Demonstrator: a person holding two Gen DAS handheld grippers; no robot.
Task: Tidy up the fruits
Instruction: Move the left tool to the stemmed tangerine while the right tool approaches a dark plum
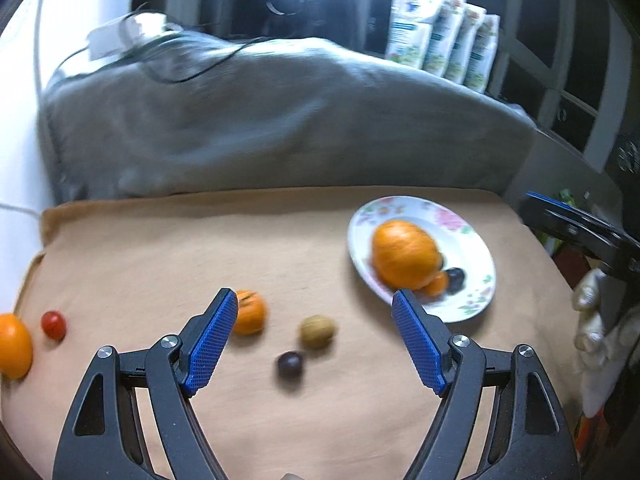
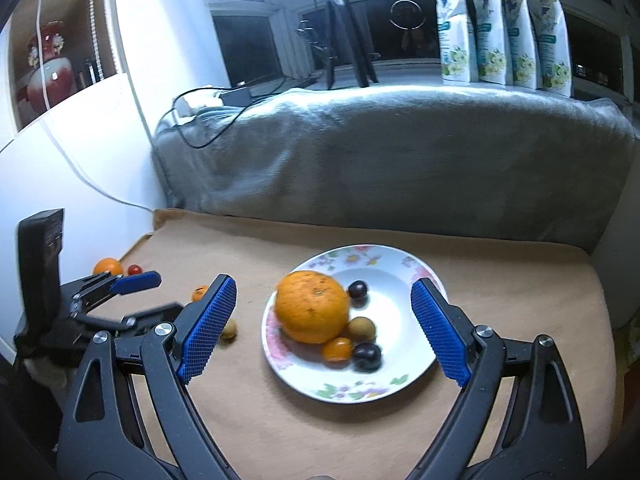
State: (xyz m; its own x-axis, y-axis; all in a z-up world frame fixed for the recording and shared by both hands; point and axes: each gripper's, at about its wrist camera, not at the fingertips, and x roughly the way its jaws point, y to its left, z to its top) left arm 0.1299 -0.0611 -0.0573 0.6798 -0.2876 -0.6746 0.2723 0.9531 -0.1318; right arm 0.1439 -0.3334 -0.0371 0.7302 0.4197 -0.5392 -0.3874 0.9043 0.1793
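A floral white plate holds a large orange, a small orange fruit, a tan fruit and two dark plums. On the tan cloth lie a small mandarin, a tan fruit, a dark plum, a cherry tomato and an orange. My left gripper is open and empty above the tan fruit and plum. My right gripper is open and empty above the plate.
A grey blanket-covered cushion backs the cloth. Several floral packets and a tripod stand behind it. A white wall and a cable are at the left. The left gripper shows in the right wrist view.
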